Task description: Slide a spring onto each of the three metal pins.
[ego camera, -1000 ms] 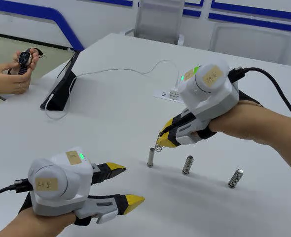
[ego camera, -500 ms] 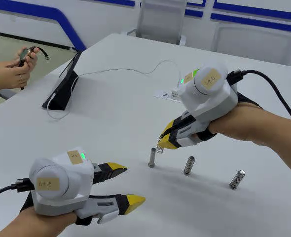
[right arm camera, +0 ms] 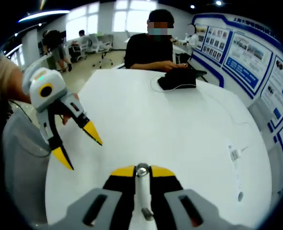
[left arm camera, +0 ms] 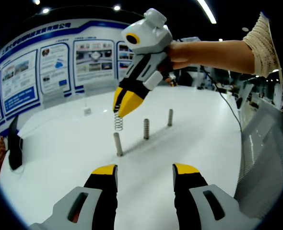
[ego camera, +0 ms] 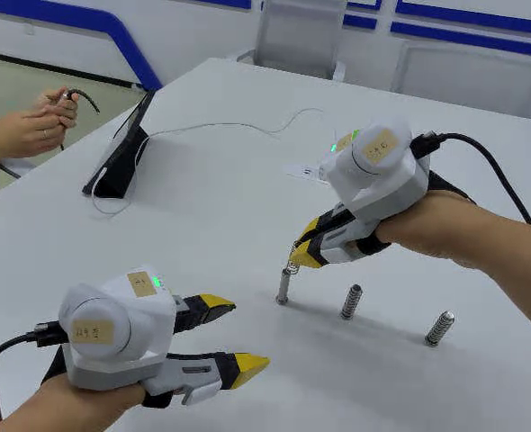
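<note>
A spring (left arm camera: 118,122) hangs over the bare pin (left arm camera: 117,144); middle pin (ego camera: 351,301) and end pin (ego camera: 439,328) wear springs.

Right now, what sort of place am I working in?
Probably an office or showroom meeting room: a large white table, blue-trimmed display boards along the wall, and a grey chair at its far end.

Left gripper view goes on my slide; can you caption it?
Right tool holds a spring just above the bare pin; left tool open in the foreground.

Head view: high, facing down at surface (ego camera: 202,216). Left gripper view: low, pins (left arm camera: 145,129) at 12 o'clock. Right gripper view: left gripper (right arm camera: 84,153) at 9 o'clock. All share surface.
</note>
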